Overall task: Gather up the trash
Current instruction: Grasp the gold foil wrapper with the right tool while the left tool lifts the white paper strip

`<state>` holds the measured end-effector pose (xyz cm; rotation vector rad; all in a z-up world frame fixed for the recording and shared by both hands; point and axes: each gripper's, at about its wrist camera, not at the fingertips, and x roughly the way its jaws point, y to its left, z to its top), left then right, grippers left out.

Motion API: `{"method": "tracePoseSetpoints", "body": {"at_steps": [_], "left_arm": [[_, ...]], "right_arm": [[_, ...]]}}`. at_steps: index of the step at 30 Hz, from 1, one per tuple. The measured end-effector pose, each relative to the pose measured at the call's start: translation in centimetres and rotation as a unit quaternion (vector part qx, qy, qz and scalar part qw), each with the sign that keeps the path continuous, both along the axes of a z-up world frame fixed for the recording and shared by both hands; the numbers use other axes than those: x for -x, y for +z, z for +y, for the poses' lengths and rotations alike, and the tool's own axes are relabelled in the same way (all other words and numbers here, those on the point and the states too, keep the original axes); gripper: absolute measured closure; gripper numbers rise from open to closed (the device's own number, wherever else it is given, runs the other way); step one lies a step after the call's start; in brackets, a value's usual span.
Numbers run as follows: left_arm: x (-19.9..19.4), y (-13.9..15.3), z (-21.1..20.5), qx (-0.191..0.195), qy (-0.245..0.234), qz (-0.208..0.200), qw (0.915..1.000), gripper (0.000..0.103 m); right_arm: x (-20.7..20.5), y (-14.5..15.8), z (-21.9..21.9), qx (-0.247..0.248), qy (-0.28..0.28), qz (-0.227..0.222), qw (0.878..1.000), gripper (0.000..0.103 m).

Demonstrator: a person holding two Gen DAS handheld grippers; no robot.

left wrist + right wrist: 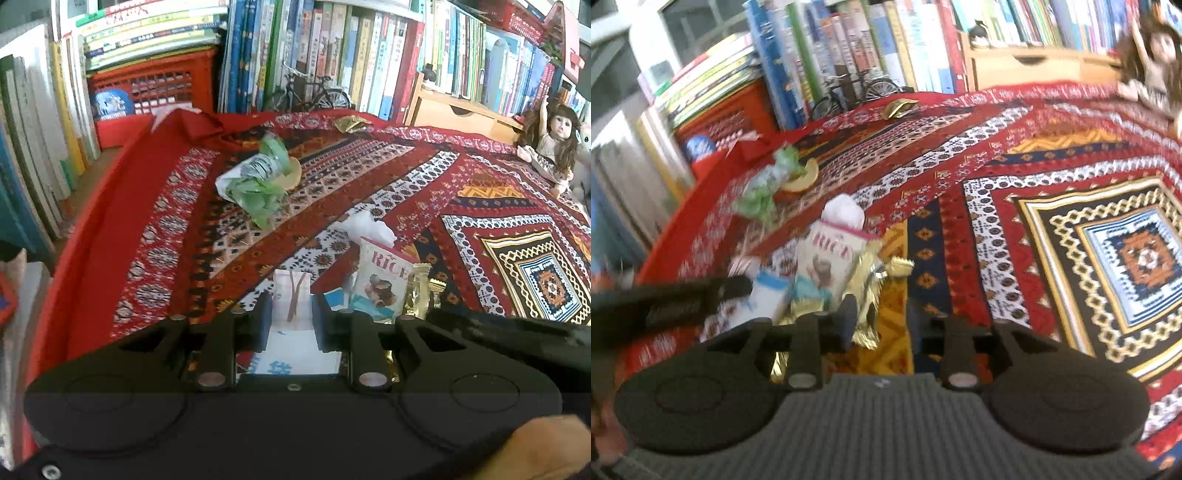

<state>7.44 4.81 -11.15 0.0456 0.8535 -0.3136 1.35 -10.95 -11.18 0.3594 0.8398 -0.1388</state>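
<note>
Left claw pinches a flat white paper packet; right claw gapes beside crinkled gold foil.

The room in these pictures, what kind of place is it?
Probably a home study or reading room: packed bookshelves line the wall, a patterned cloth covers the table, and a doll and a model bicycle sit at its edge.

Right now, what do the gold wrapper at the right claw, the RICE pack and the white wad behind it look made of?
Gold wrapper: metallised foil or film, glossy; bright glints, sharp creases, zigzag-cut end.
RICE pack: printed paper or plastic film, smooth; flat panel with a photo, which of the two is unclear.
White wad: probably tissue or soft paper, matte; soft crumpled folds, no shine.
</note>
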Motion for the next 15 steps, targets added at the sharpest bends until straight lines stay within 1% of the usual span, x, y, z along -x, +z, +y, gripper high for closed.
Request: {"method": "tracePoseSetpoints", "body": {"at_steps": [2,4,5,6,7,8,15], "left_arm": [[0.3,0.2,0.3,-0.003,0.0,-0.005,1.0,0.081],[0.6,0.3,0.6,-0.005,0.001,-0.007,1.0,0.081],[0.7,0.4,0.8,-0.005,0.002,-0.008,1.0,0.081],[0.8,0.4,0.9,-0.005,0.003,-0.009,0.9999,0.081],[0.9,0.4,1.0,-0.005,0.003,-0.01,0.9999,0.081],[1.1,0.5,1.2,-0.005,0.005,-0.011,0.9999,0.081],[1.7,0.9,1.8,0.004,0.008,-0.013,0.9999,0.081]], "right_arm": [[-1.2,-0.6,-0.1,-0.031,0.007,0.013,0.999,0.04],[-1.9,-1.2,0.1,-0.034,0.001,0.024,0.999,0.041],[-2.0,-1.3,0.2,-0.03,-0.001,0.027,0.999,0.056],[-2.1,-1.3,0.3,-0.025,-0.004,0.028,0.999,0.066],[-1.9,-1.2,0.3,-0.022,-0.007,0.029,0.999,0.068],[-1.8,-1.2,0.3,-0.023,-0.008,0.028,0.999,0.073],[0.2,-0.4,0.2,-0.014,-0.019,0.025,0.999,0.075]]}}
